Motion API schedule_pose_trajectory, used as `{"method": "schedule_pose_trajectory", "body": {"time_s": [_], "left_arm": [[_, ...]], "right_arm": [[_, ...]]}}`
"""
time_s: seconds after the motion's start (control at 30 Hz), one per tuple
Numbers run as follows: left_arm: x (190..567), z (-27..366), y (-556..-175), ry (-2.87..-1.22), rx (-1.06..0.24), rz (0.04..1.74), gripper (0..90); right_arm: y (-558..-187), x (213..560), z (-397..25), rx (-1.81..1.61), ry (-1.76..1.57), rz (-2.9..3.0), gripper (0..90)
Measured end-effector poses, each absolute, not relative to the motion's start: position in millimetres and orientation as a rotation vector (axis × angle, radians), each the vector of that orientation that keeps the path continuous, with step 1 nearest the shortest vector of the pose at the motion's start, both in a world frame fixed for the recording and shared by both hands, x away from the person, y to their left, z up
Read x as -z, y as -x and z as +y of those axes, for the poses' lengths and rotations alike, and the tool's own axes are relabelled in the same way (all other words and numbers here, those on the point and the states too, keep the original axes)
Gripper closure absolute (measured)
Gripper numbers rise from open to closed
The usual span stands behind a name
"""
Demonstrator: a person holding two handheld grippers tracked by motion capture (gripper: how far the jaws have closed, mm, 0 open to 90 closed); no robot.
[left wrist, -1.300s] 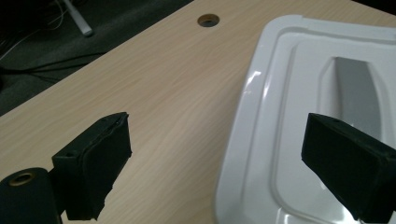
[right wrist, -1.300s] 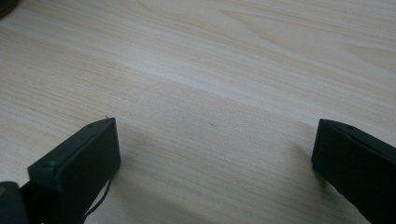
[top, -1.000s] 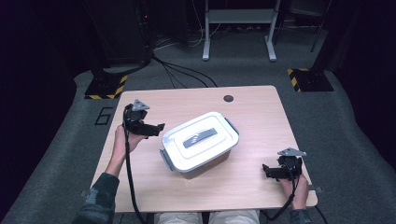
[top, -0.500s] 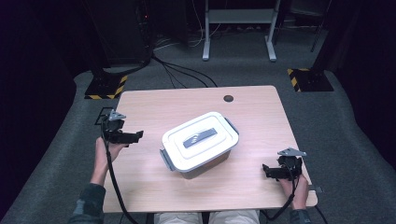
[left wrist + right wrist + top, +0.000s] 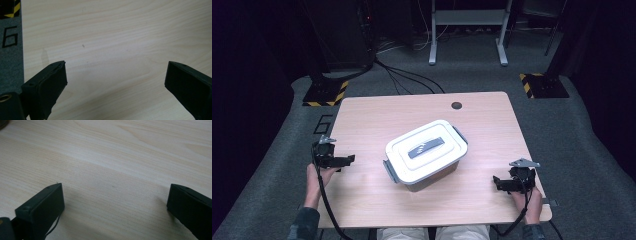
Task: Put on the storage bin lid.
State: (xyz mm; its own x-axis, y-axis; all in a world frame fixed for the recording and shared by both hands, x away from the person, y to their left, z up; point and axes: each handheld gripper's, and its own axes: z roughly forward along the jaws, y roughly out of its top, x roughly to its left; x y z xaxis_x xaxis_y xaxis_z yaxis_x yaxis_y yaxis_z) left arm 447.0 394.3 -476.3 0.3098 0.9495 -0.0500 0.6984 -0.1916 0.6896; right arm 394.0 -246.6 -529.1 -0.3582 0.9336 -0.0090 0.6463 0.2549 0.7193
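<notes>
Here the lidded storage box [image 5: 426, 154] sits mid-table, lid on; the left gripper [image 5: 346, 160] and right gripper [image 5: 496, 182] flank it well apart, both wide open and empty, likely poised to approach.

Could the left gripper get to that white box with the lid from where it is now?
Probably yes. The left gripper sits open at the table's left edge, and only bare wood lies between it and the box.
</notes>
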Motion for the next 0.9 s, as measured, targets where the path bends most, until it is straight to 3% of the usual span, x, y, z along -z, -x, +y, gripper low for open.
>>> {"method": "schedule_pose_trajectory", "body": {"time_s": [0.37, 0.53, 0.67, 0.9], "left_arm": [[517, 405, -432, -1.940, -0.491, 1.511, 3.4], [530, 402, -422, -1.858, -0.582, 1.497, 3.0], [531, 396, -421, -1.892, -0.630, 1.506, 4.0], [532, 394, -422, -1.892, -0.643, 1.503, 3.1]], "right_arm": [[-394, 529, -247, -0.882, -1.435, 2.095, 0.1], [-394, 529, -246, -0.884, -1.439, 2.092, 0.1], [-394, 529, -246, -0.885, -1.442, 2.091, 0.2], [-394, 529, -246, -0.886, -1.442, 2.097, 0.1]]}}
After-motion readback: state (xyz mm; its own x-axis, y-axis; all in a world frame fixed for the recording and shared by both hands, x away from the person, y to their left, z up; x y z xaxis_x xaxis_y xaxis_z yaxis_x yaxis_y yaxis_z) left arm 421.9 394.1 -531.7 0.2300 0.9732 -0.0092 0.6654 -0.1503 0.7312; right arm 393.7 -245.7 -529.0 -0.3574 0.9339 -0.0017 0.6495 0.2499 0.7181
